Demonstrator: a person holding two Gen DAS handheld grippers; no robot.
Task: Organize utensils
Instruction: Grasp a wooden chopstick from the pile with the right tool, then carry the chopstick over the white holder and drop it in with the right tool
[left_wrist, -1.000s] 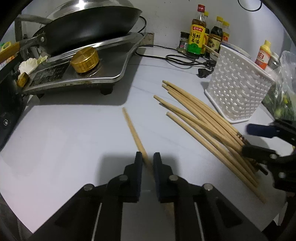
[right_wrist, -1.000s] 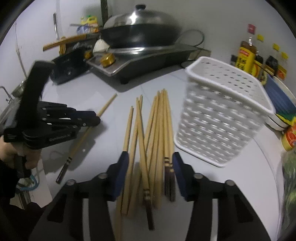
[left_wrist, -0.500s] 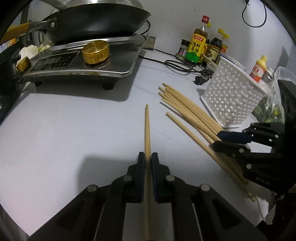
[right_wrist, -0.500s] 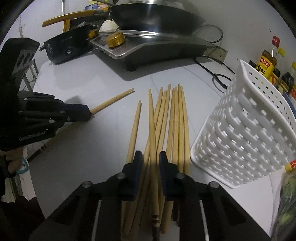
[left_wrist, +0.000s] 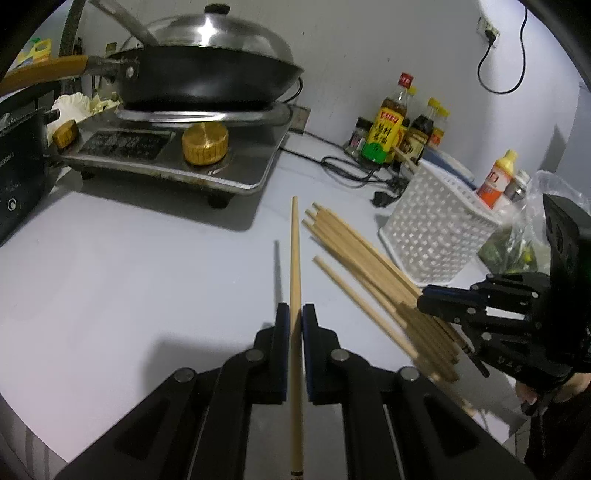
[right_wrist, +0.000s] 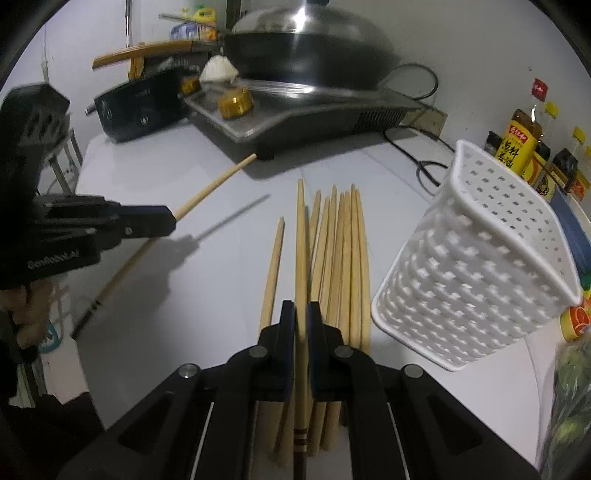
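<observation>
Our left gripper (left_wrist: 294, 315) is closed on a single chopstick (left_wrist: 295, 258): the two blue pads press it from both sides, and the stick runs straight between them, its thin end pointing forward toward the stove and its thick end passing back under the gripper body. In the right wrist view this chopstick is lifted off the counter (left_wrist: 129, 277), with its shadow lying below it. Our right gripper (right_wrist: 301, 314) is also closed, on another chopstick (right_wrist: 300, 240), which passes between the pads along the middle line; its tip points away from us and its dark banded end shows below the gripper body. Just under and beside this held stick lies the pile of chopsticks (right_wrist: 341, 258) on the counter, side by side and nearly parallel, with one stick a little apart on the left side of the pile. To the right of the pile, near it, stands the white perforated basket (right_wrist: 480, 266); whether it touches the pile we cannot tell. Further out, behind the chopsticks, is the gas stove (left_wrist: 177, 158) with a black wok (left_wrist: 207, 81) and its metal lid on top. Sauce bottles (left_wrist: 388, 125) stand against the wall behind the basket.
</observation>
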